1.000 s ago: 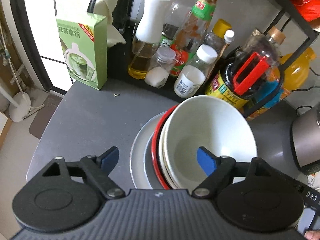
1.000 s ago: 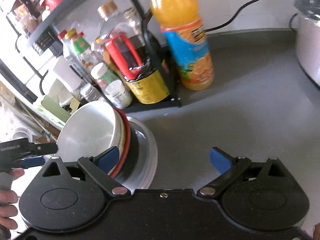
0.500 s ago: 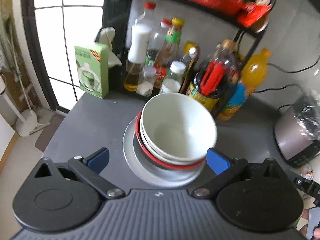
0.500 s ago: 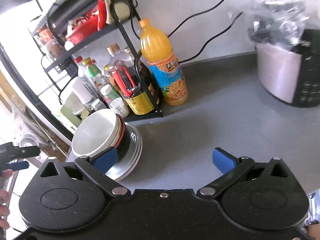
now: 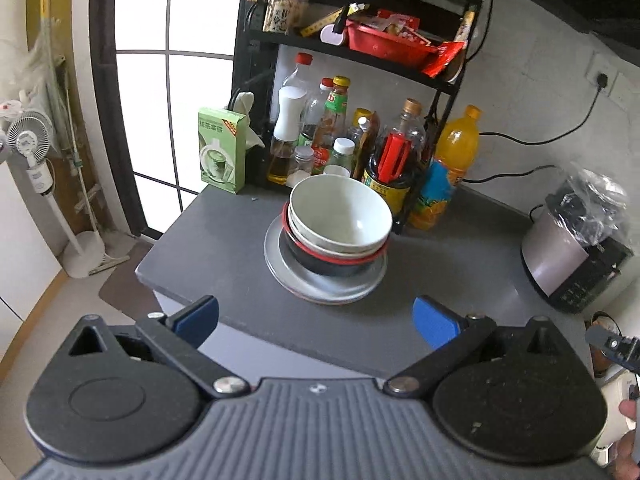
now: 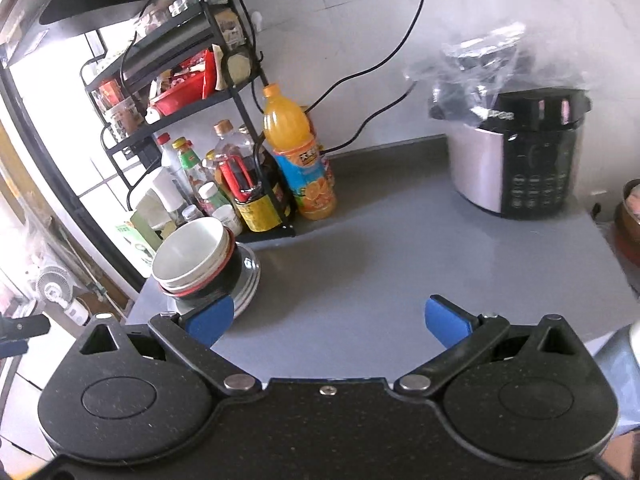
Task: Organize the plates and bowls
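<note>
Both grippers, left gripper (image 5: 316, 318) and right gripper (image 6: 328, 320), gape empty near the bowl stack (image 5: 339, 224); a careless nudge could topple its tilted bowls

Glossy white bowl (image 5: 340, 216), metal plate (image 5: 320, 286) (shiny); matt countertop (image 5: 224, 248).

Bowls (image 5: 340, 216) stacked on plate (image 5: 280, 268), rack (image 5: 436, 88) behind.

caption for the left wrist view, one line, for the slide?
Open left gripper empty, facing nested white ceramic bowls in a red-rimmed black bowl on a silver metal plate.
</note>
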